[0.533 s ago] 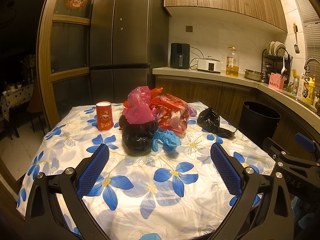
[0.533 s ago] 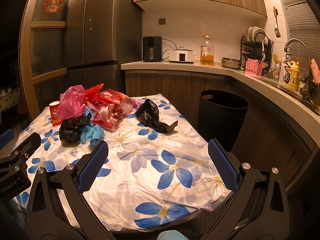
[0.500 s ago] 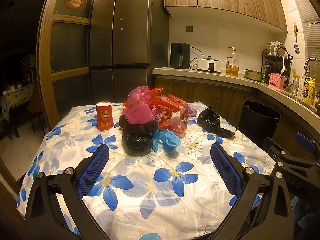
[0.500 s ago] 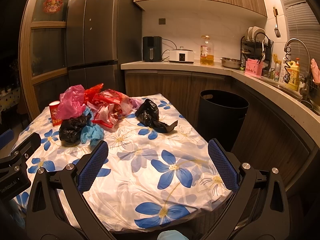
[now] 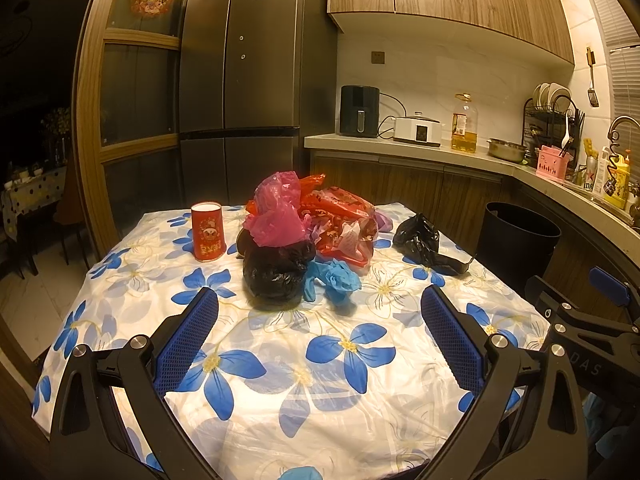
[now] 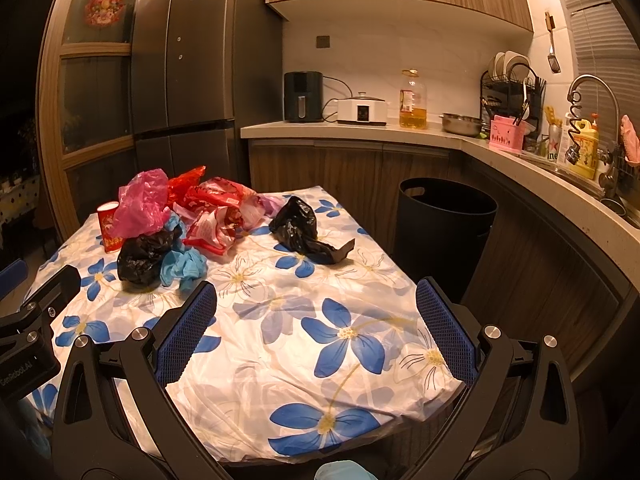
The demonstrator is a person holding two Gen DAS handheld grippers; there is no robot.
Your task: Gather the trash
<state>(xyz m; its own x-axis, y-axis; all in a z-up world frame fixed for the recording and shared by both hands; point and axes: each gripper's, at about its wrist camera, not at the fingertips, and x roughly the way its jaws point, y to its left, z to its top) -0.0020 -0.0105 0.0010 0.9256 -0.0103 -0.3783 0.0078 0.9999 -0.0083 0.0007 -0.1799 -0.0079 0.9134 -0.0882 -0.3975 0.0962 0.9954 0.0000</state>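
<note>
Hovering both tools at the near edge of the table [image 5: 120, 288], I am sizing up the trash heaped toward its far side. My left gripper [image 5: 320, 328] is standing wide open with nothing between its pads, and my right gripper [image 6: 316, 328] is spread just as wide and is also empty. A knotted black bag [image 5: 276, 272] is sitting nearest me in the heap, with a crumpled blue glove [image 5: 334, 276] touching its right side, a pink bag [image 5: 276, 212] on top and red wrappers [image 5: 344, 220] behind. A loose black bag [image 6: 304, 232] is lying apart, on the table's bin side, near the black bin [image 6: 444, 224] that is standing beside the table. I am judging the loose bag the best first pick for the right tool: I should be closing on its bunched bulk, not the thin tail, and lifting clear before swinging to the bin. A red cup [image 5: 208, 232] is standing upright left of the heap.
</note>
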